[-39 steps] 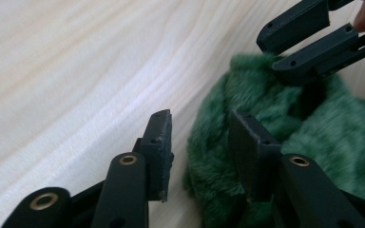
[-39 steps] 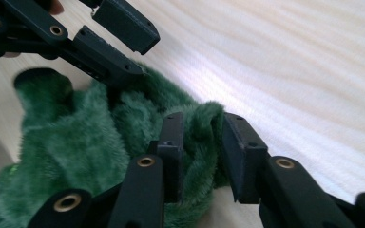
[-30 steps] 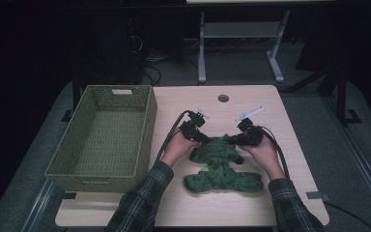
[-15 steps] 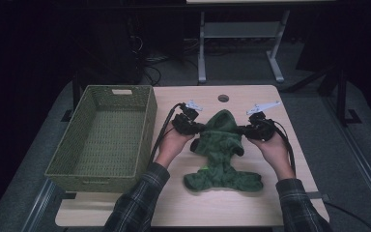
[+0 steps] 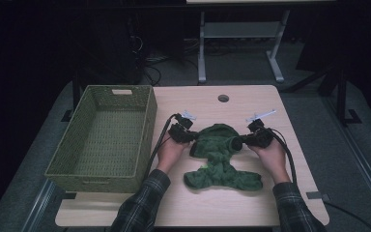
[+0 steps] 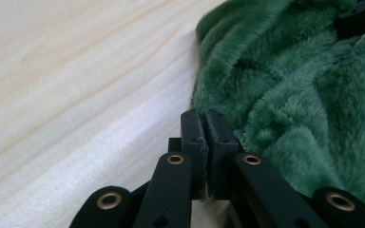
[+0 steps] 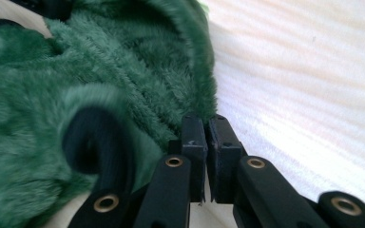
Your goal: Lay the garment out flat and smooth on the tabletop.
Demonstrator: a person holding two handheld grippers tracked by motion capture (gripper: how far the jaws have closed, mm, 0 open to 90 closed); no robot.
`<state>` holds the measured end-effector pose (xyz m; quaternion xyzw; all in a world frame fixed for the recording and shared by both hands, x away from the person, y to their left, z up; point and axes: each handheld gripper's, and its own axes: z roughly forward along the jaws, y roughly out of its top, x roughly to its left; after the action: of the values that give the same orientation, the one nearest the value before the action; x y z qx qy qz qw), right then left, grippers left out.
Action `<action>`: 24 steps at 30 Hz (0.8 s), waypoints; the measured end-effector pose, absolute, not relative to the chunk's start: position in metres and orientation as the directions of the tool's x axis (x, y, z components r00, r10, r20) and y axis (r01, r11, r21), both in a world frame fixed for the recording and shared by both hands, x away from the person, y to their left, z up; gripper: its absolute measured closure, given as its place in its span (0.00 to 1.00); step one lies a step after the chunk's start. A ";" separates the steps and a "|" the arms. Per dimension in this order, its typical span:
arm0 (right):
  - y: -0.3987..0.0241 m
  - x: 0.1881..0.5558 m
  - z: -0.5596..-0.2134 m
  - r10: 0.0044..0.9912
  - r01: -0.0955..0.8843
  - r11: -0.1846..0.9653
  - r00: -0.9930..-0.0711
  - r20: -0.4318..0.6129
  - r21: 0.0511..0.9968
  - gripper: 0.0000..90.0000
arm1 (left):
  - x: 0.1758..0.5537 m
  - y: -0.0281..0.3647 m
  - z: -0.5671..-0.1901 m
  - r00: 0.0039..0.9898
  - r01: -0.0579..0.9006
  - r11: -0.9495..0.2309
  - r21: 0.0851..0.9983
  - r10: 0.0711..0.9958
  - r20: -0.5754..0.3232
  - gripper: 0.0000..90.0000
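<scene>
— What's worrying you, standing there?

— The garment [image 5: 221, 157] is lying on the table [image 5: 198, 104], just right of the basket [image 5: 101, 137], and it's bunching up in the middle. I'm thinking the thick pile could be slipping out of a pinch this thin, or one side could be letting go first and dragging the whole piece crooked. A cable could also be snagging a sleeve.

— And the left gripper [image 5: 189, 138]?

— It's sitting at the garment's left edge, on the side nearer the basket. In the left gripper view its jaws are pressed fully together, right against the fur's rim [image 6: 197, 102]. Whether any cloth is actually caught between them, I can't tell.

— The right gripper [image 5: 241, 143]?

— It's resting on the garment's far side from the basket. Its jaws are closed down to a sliver, tips touching the fur's edge [image 7: 209, 102]. Again, I can't tell if fabric is pinched.
</scene>
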<state>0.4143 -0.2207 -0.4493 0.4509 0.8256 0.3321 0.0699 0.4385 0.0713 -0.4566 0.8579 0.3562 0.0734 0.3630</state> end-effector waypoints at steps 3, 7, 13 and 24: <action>-0.220 0.416 -0.454 0.798 0.710 0.362 -0.571 0.193 0.604 0.96 | 0.440 0.072 -0.462 0.731 0.563 -0.487 0.667 0.670 -0.128 0.97; -0.218 0.418 -0.458 0.812 0.714 0.374 -0.561 0.163 0.592 0.94 | 0.441 0.072 -0.465 0.715 0.561 -0.488 0.668 0.692 -0.095 0.92; -0.222 0.421 -0.461 0.838 0.718 0.349 -0.527 0.143 0.602 0.88 | 0.446 0.075 -0.464 0.677 0.570 -0.462 0.679 0.733 -0.069 0.81; -0.243 0.415 -0.439 0.849 0.688 0.308 -0.511 0.137 0.657 0.78 | 0.438 0.073 -0.444 0.716 0.551 -0.470 0.689 0.690 -0.102 0.68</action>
<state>0.4150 -0.2427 -0.4392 0.4801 0.8001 0.3397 0.1182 0.4380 0.0729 -0.4435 0.8521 0.3642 0.0956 0.3635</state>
